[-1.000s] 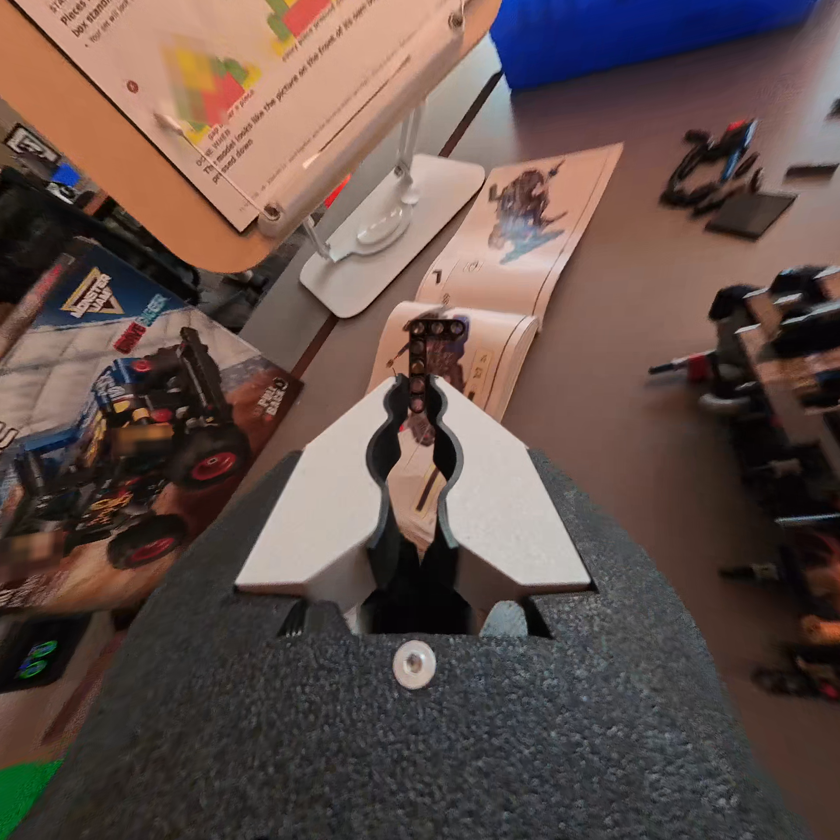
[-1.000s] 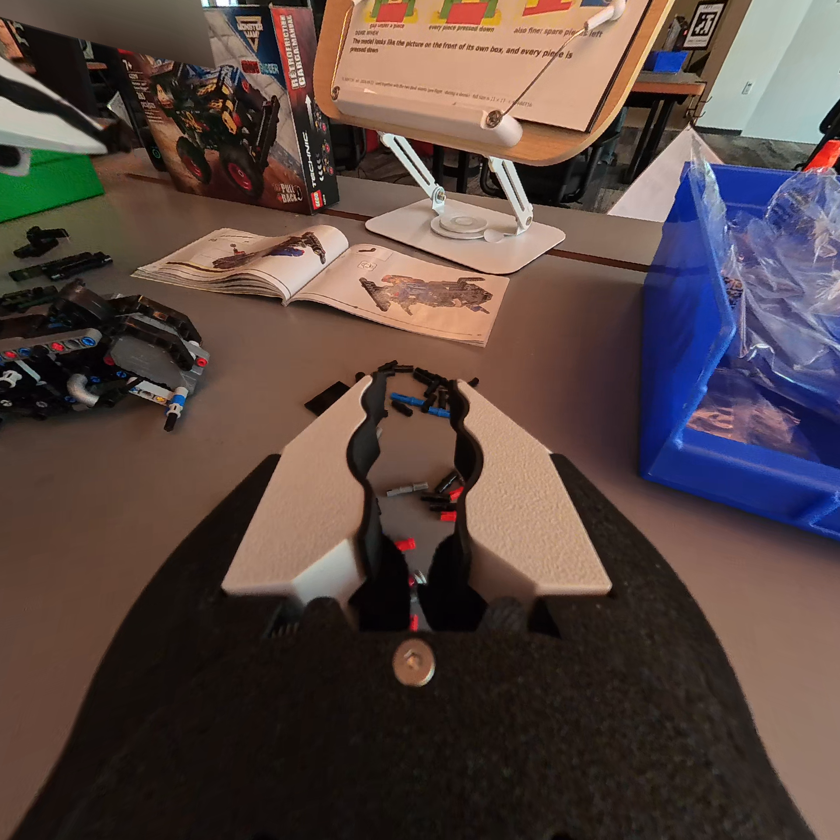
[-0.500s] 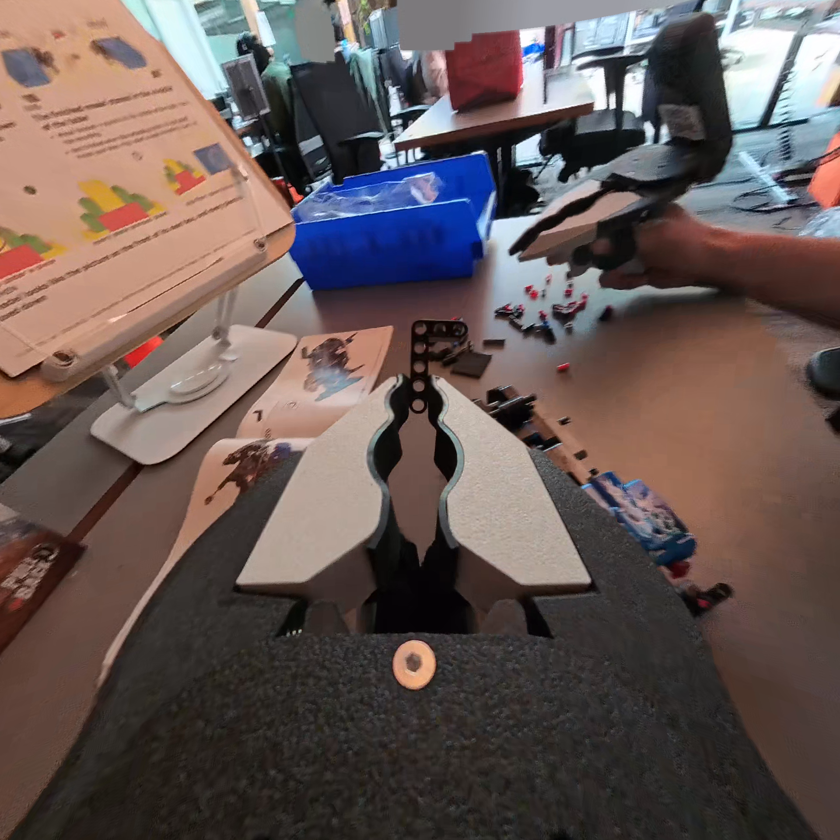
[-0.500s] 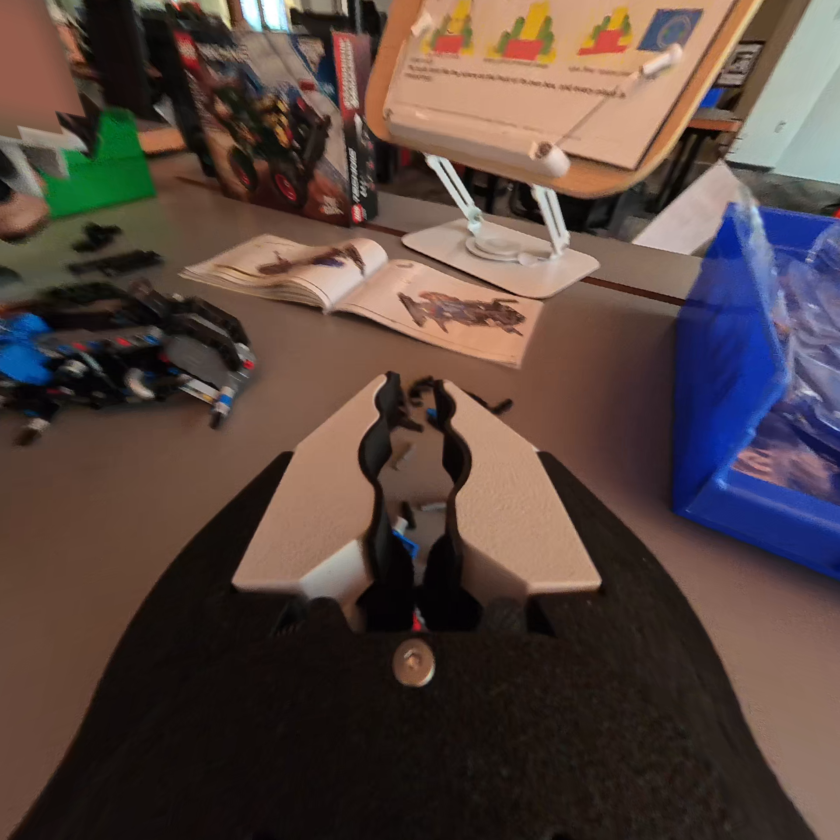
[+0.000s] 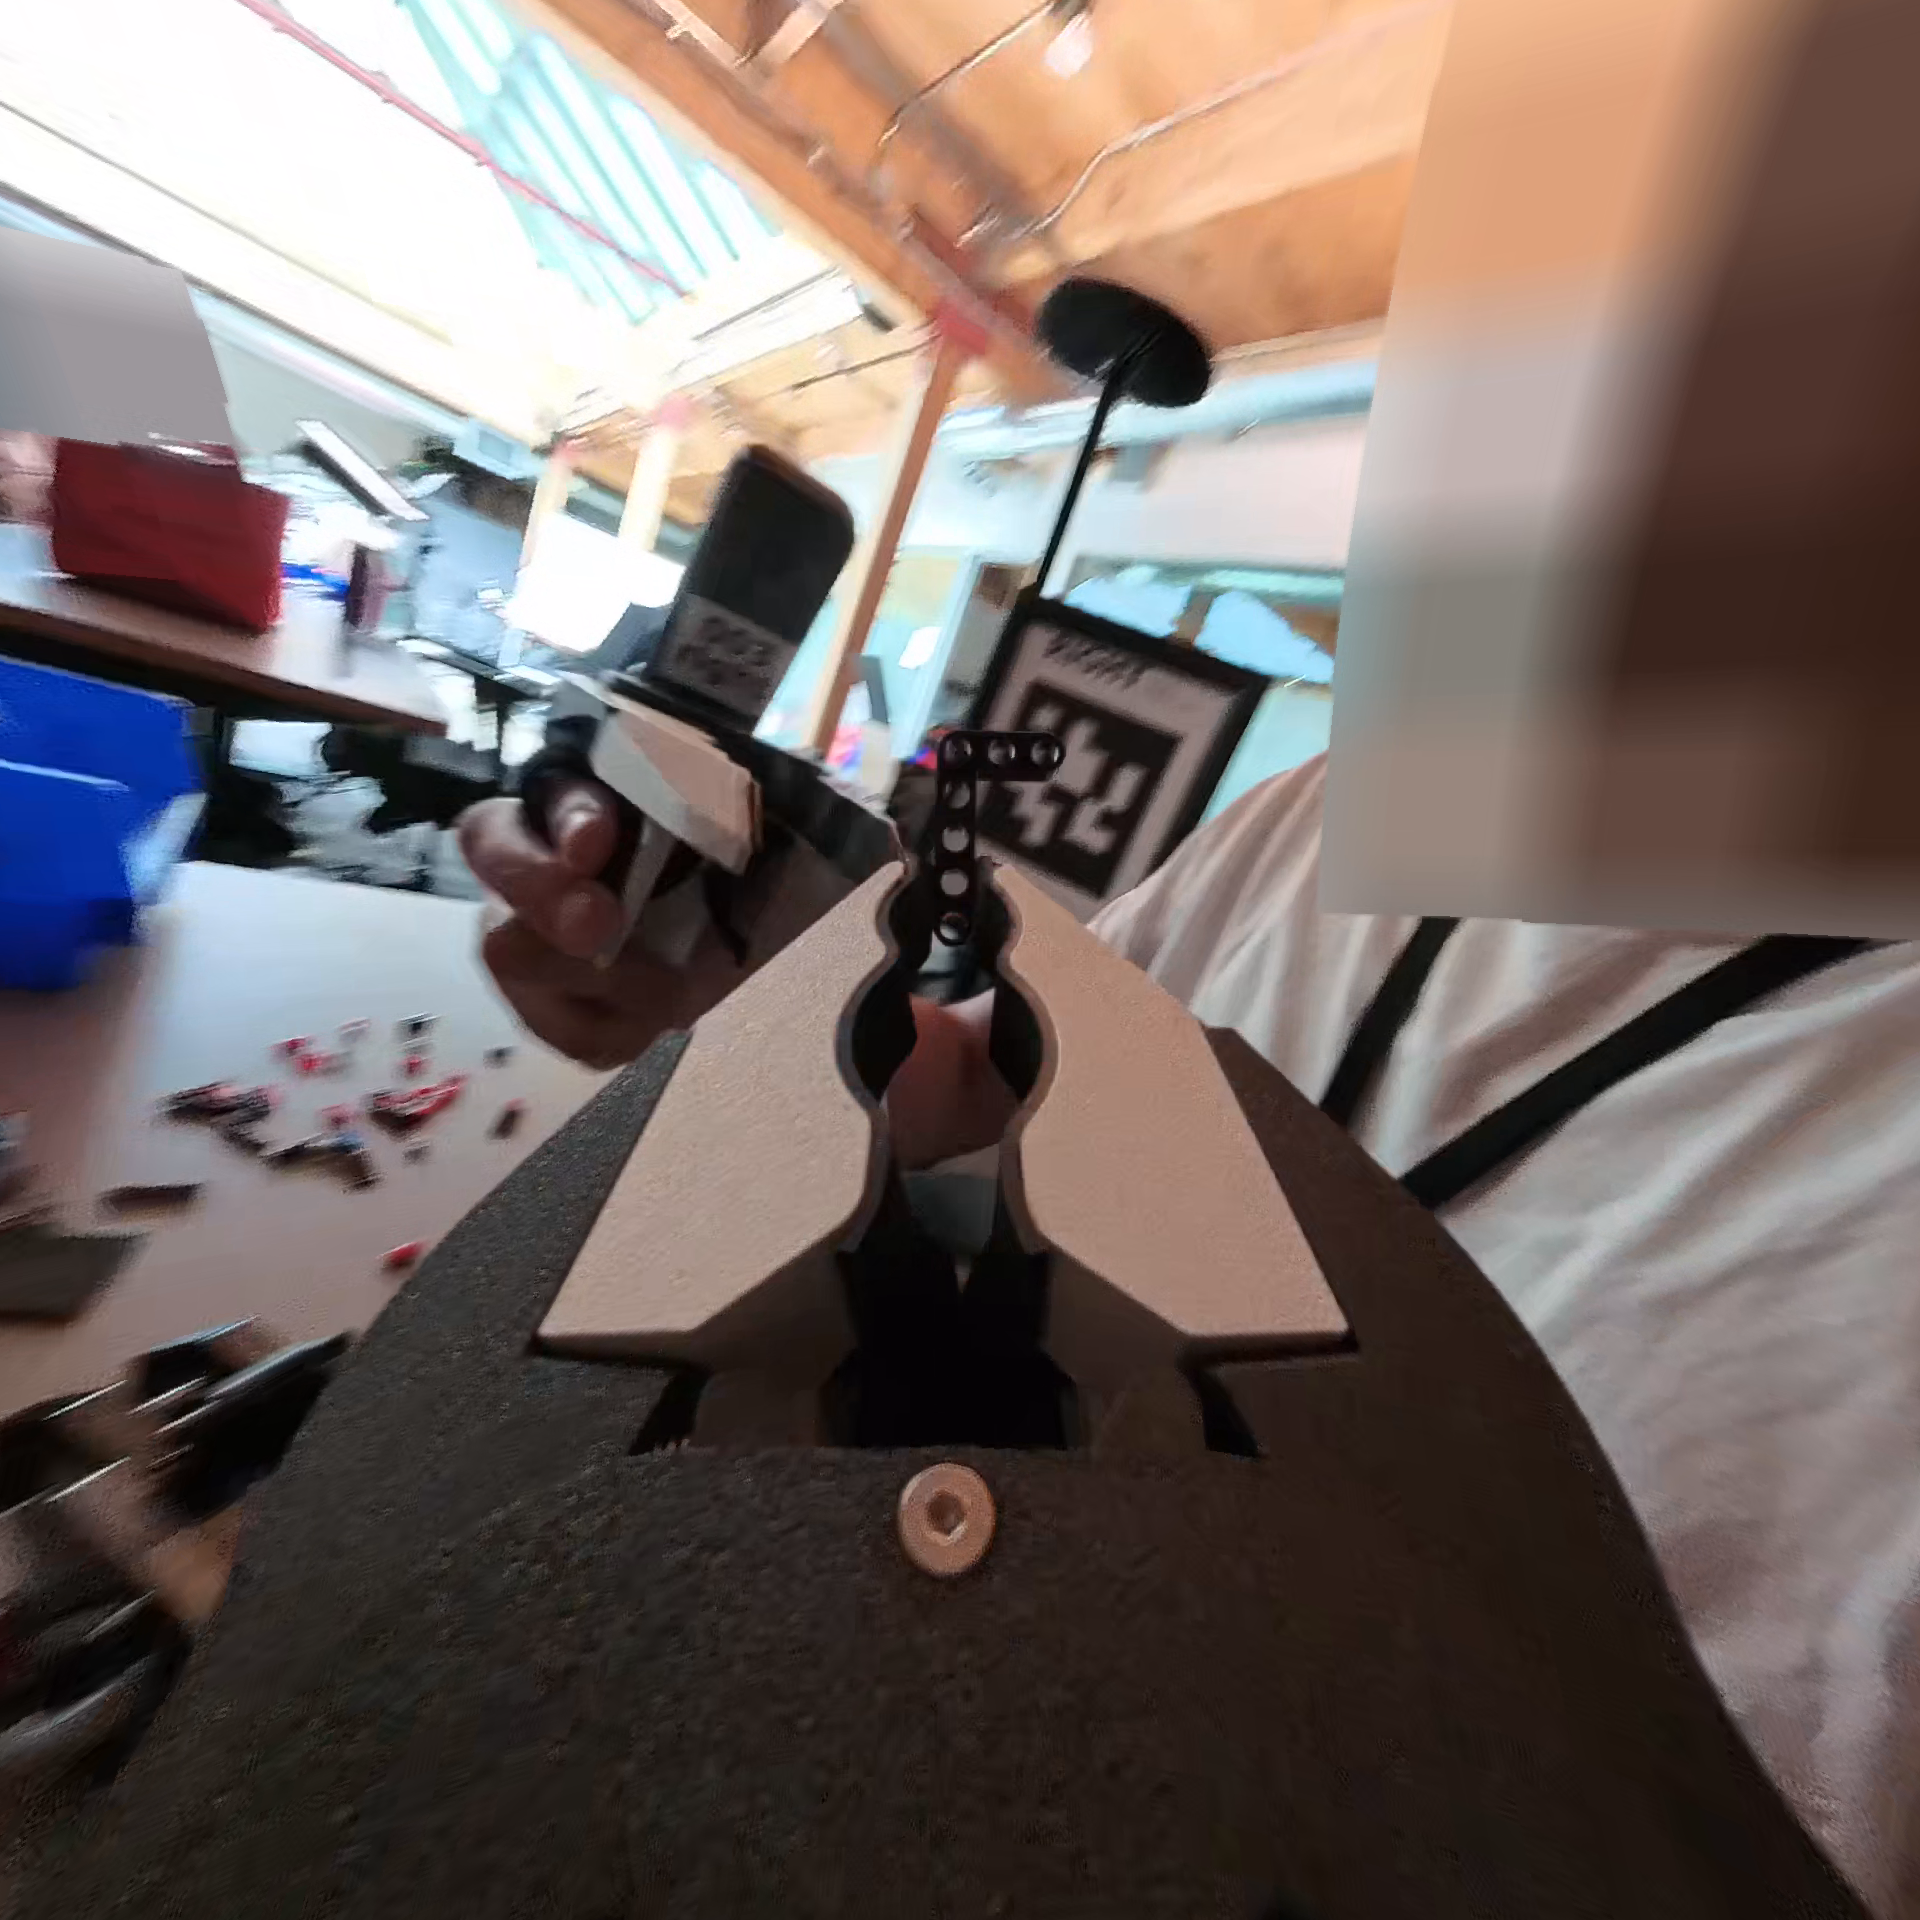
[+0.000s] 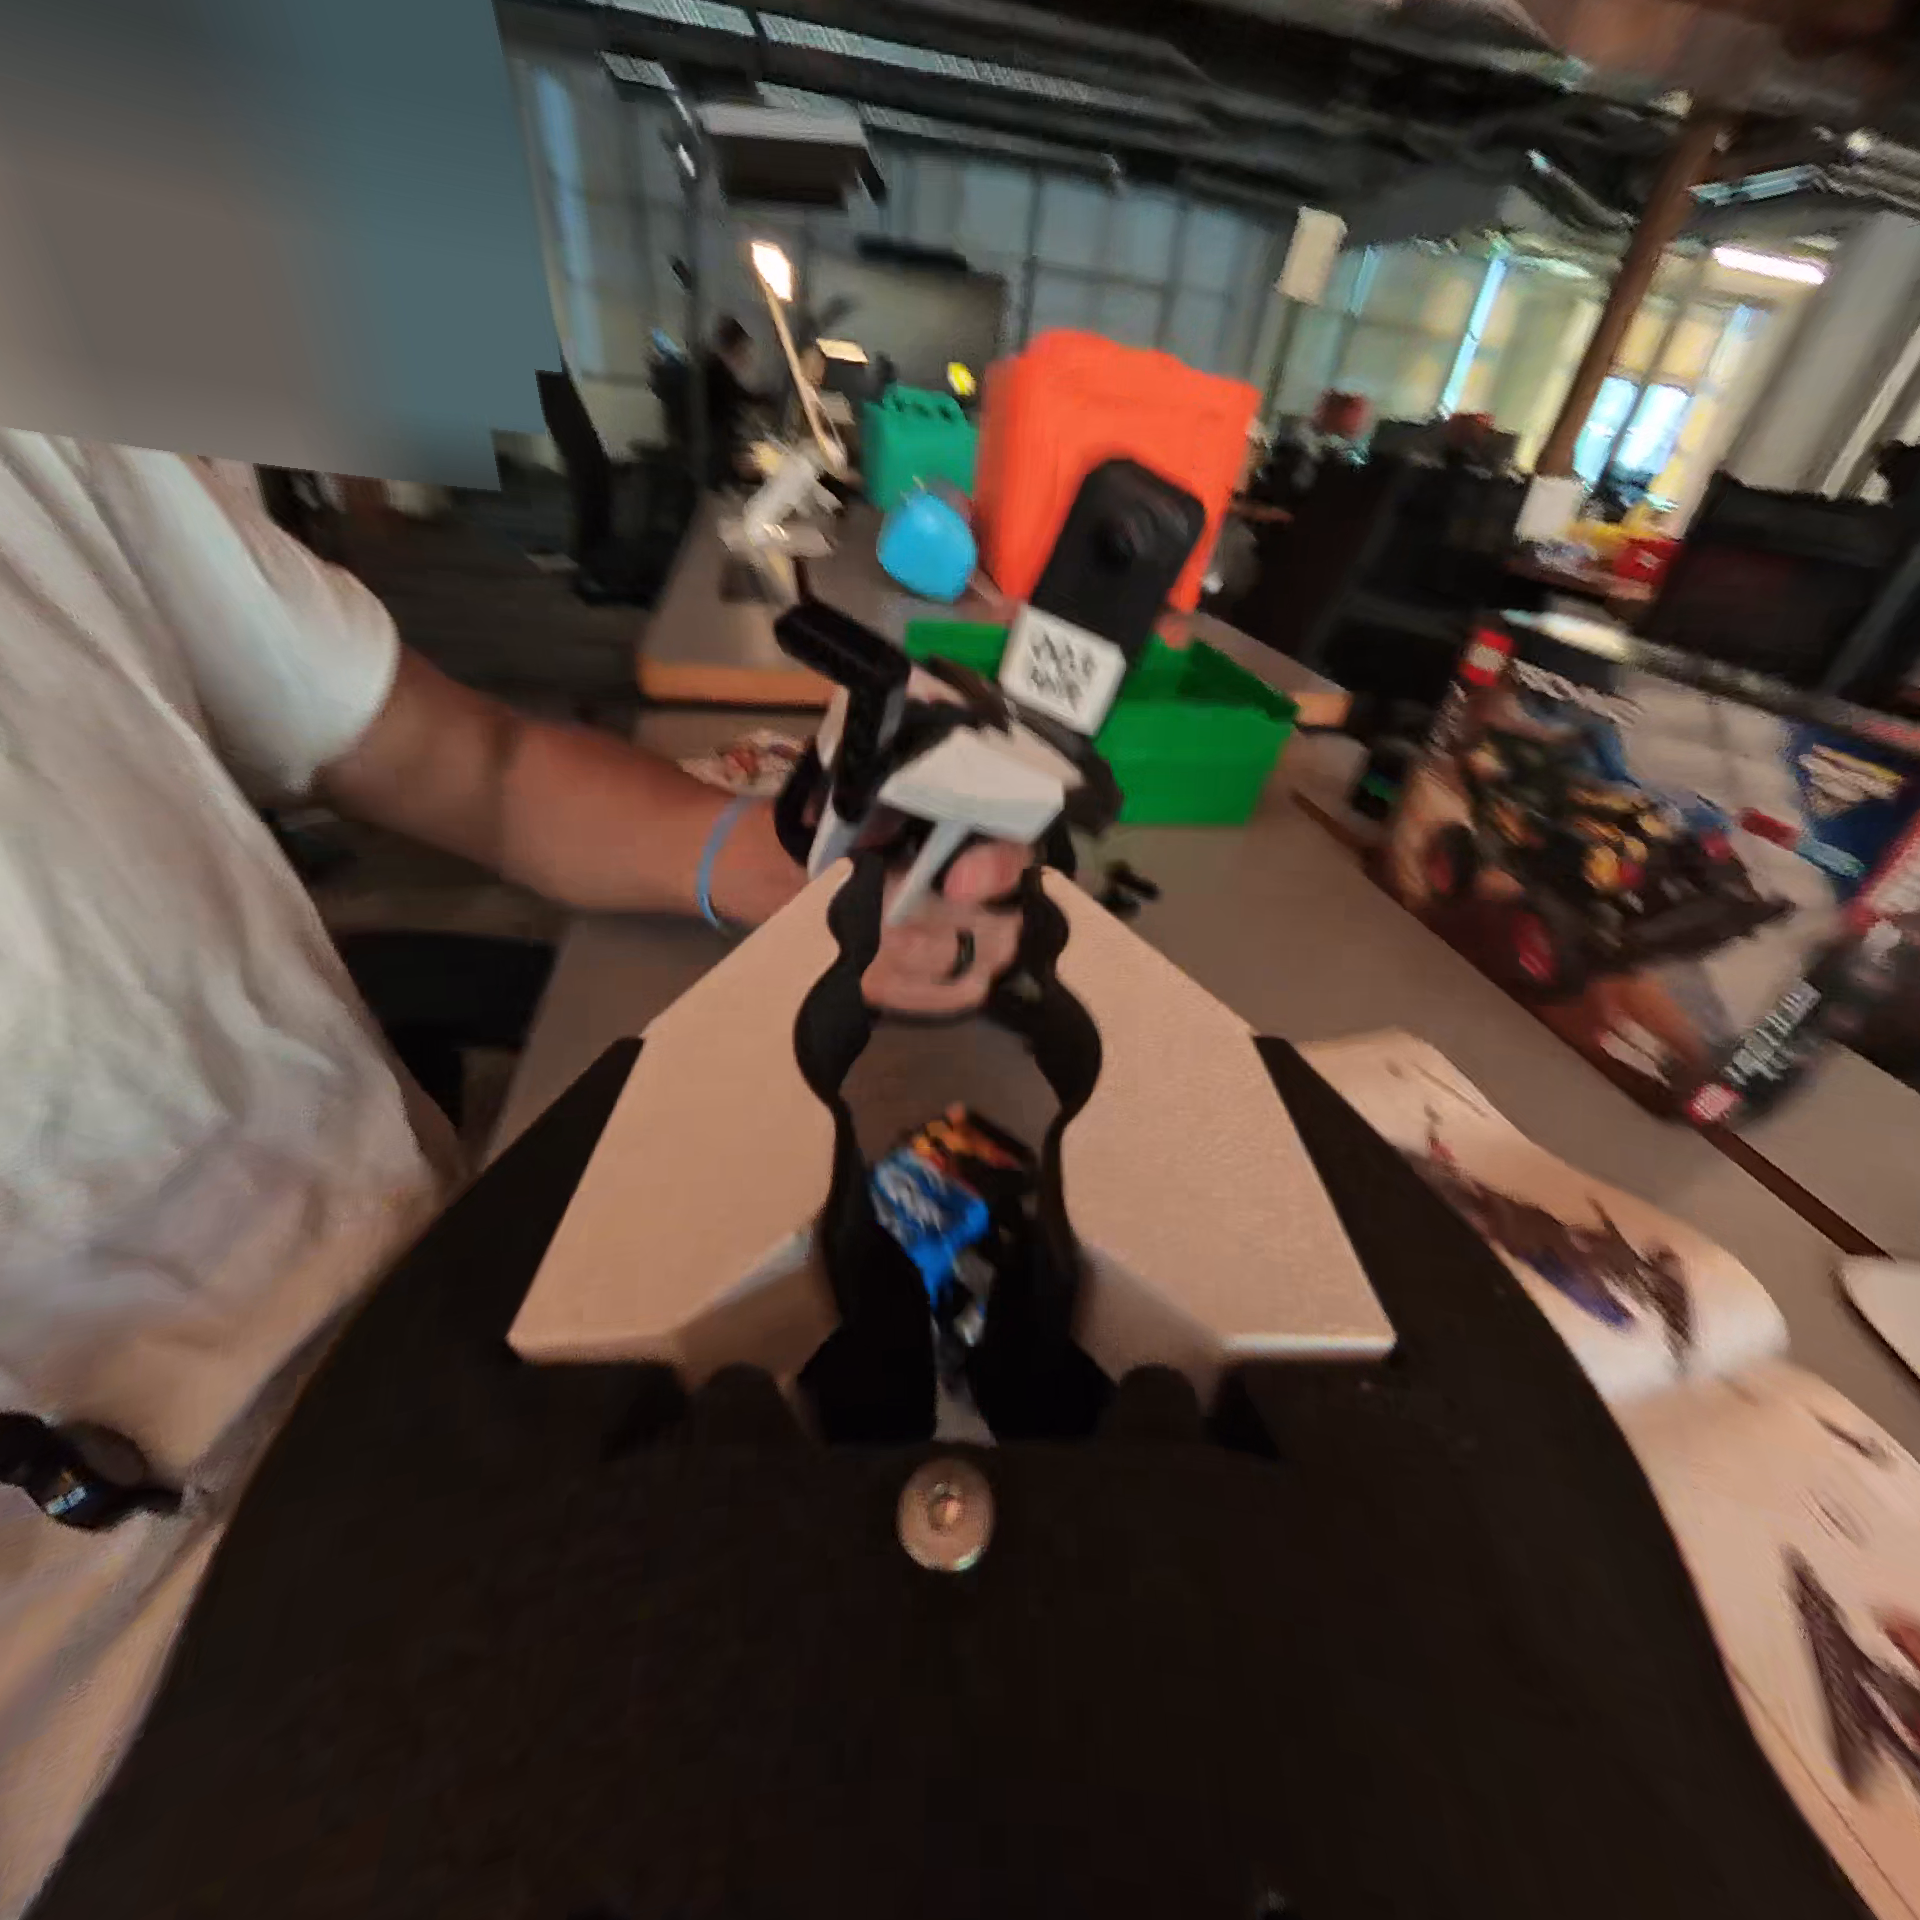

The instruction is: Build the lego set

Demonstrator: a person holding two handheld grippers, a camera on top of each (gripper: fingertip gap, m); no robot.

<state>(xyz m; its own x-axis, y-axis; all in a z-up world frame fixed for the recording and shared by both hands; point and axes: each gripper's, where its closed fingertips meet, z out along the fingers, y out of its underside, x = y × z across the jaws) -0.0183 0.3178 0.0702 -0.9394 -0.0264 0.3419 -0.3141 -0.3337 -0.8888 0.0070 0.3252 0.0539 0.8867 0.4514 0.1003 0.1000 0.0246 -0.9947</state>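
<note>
My left gripper (image 5: 951,904) is shut on a black L-shaped beam (image 5: 961,821) with a row of holes, and the beam stands upright out of the tips. It is raised off the table and faces my right gripper (image 5: 665,790), held in a hand farther off. In the right wrist view my right gripper (image 6: 940,894) is open and empty and points at the left gripper (image 6: 935,779) and its beam (image 6: 842,675). A blue and orange part of the model (image 6: 930,1205) shows low between the right fingers.
Loose small pieces (image 5: 312,1112) lie on the table, with a blue bin (image 5: 62,810) behind them and a blurred dark assembly (image 5: 125,1455) at lower left. The set's box (image 6: 1621,862), the open booklet (image 6: 1558,1257) and a green bin (image 6: 1195,738) are on the right. A person in a white shirt (image 5: 1558,1247) is close by. The tips of both grippers are at nearly the same place.
Both grippers have lifted off the table and turned to face each other. The left one still holds the black beam. The right one has opened a little wider.
</note>
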